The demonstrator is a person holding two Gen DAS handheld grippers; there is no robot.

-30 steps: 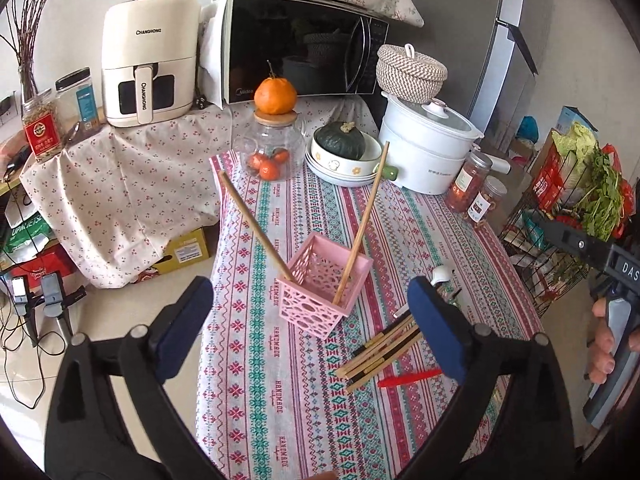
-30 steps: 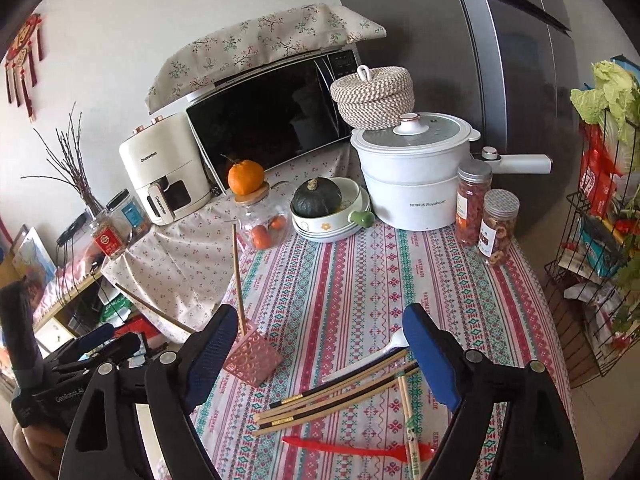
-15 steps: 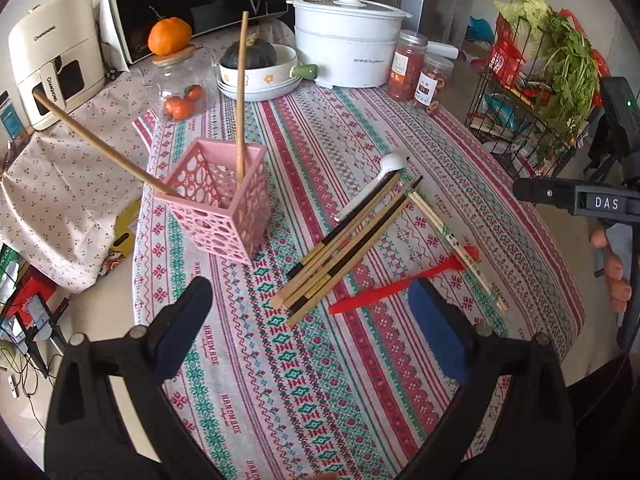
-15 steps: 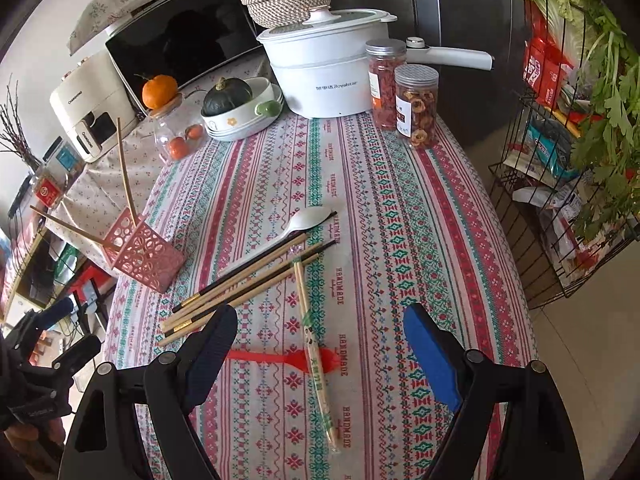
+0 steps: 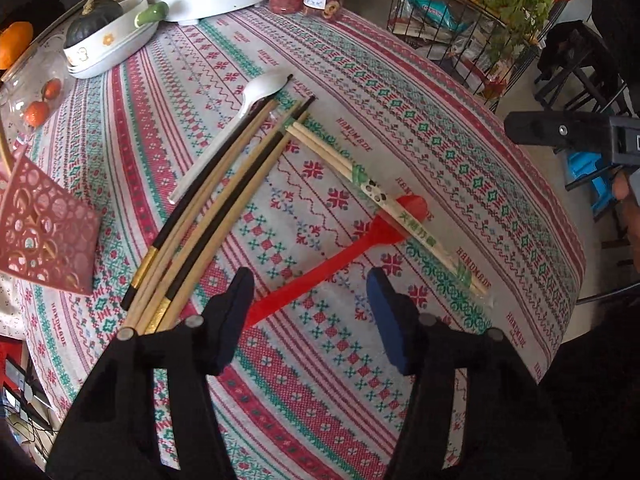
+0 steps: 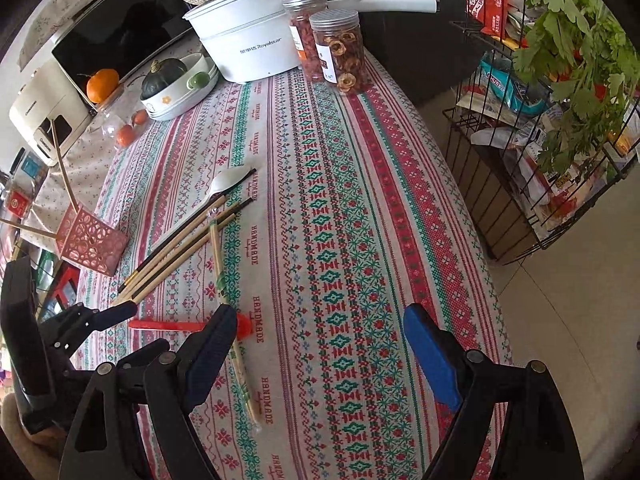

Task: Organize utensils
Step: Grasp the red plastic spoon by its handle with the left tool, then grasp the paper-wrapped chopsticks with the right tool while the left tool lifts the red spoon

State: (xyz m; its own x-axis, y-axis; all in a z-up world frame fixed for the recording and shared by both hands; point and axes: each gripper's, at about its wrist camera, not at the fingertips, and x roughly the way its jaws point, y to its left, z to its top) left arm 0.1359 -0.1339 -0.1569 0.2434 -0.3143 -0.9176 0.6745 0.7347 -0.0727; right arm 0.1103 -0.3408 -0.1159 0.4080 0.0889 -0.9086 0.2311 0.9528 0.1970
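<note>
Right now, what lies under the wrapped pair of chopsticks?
The wrapped chopsticks lie across the red plastic spoon, near its bowl. The part of the spoon beneath them is covered. Otherwise, only the patterned tablecloth shows there.

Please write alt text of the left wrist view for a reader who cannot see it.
The open left gripper hovers low over the handle of a red plastic spoon on a patterned tablecloth. Wrapped disposable chopsticks cross the spoon's bowl; loose chopsticks and a white spoon lie beside a pink holder.
</note>
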